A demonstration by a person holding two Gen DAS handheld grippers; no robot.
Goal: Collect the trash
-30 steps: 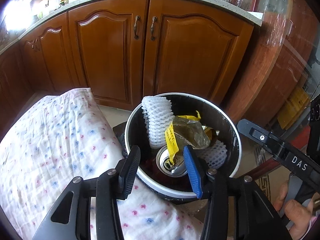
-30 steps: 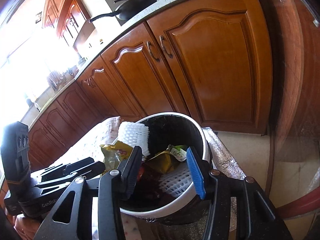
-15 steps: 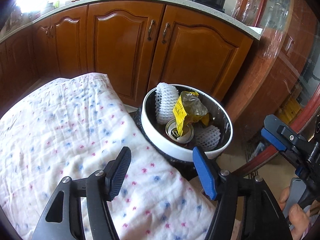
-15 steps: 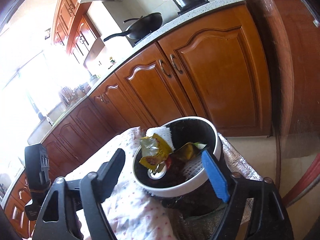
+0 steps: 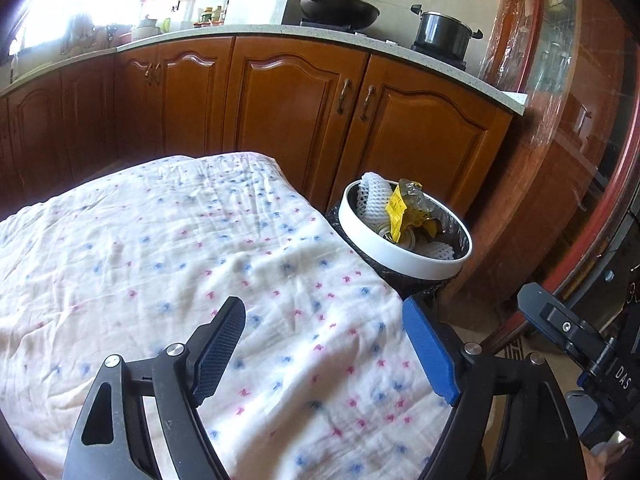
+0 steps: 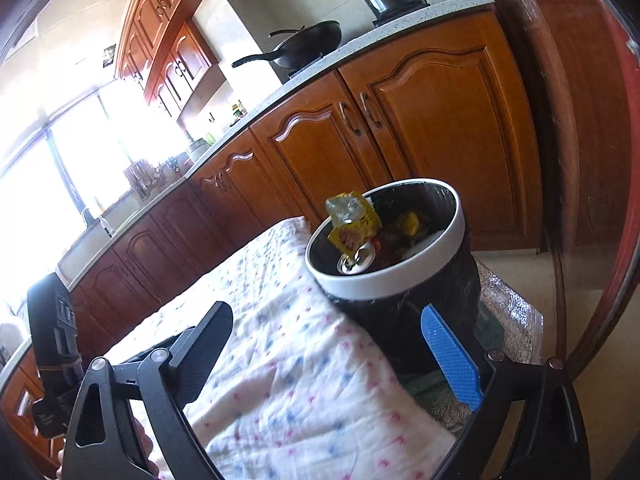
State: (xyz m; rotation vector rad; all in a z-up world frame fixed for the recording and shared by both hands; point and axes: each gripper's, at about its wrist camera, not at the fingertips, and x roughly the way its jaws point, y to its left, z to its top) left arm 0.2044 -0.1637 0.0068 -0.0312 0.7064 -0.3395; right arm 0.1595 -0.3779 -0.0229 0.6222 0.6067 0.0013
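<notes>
A round bin with a white rim and black liner stands past the table's right end. It holds white foam netting, a yellow wrapper, a metal can and other scraps. My left gripper is open and empty above the cloth, well back from the bin. My right gripper is open and empty, low over the table's right edge, with the bin ahead of it.
A white cloth with pink and blue marks covers the table. Brown kitchen cabinets run behind, with a wok and a pot on the counter. A glass-fronted wooden frame stands at the right.
Both grippers have pulled back and up from the bin and opened wider. The bin now looks smaller and farther off, and more of the cloth shows.
</notes>
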